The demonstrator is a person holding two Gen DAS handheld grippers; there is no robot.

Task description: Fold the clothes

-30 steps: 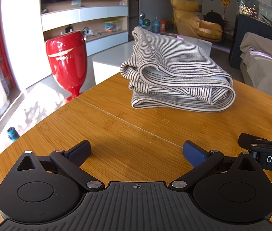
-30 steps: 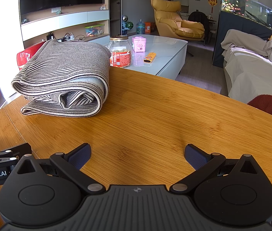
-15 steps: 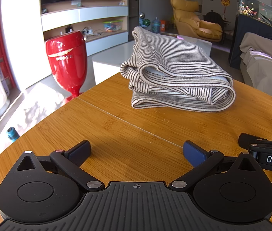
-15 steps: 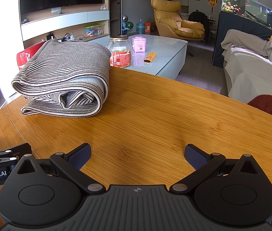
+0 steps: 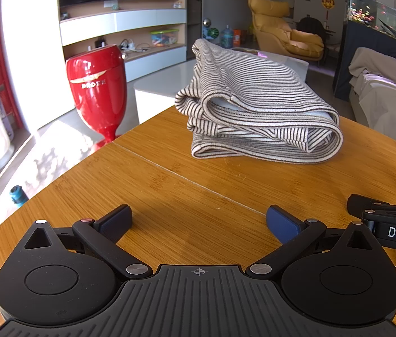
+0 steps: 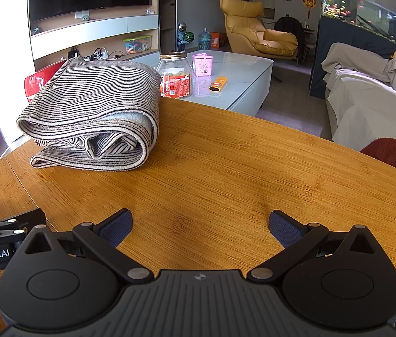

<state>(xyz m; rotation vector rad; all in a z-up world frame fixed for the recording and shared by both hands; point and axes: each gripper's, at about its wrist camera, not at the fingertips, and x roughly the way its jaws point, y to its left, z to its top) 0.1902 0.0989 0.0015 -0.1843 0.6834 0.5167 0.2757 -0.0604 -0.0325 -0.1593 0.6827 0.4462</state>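
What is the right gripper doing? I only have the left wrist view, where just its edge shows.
Observer: The right gripper is open, with nothing between its pads, only bare wooden table ahead of it.
Operator: Is anything hidden behind the folded pile?
Observer: Yes. Beyond the striped garment, a glass jar, a pink tin and an orange remote sit on the white coffee table.

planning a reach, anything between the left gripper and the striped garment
Nothing: only bare wooden table with a seam line lies between the left gripper and the striped garment, per the left wrist view.
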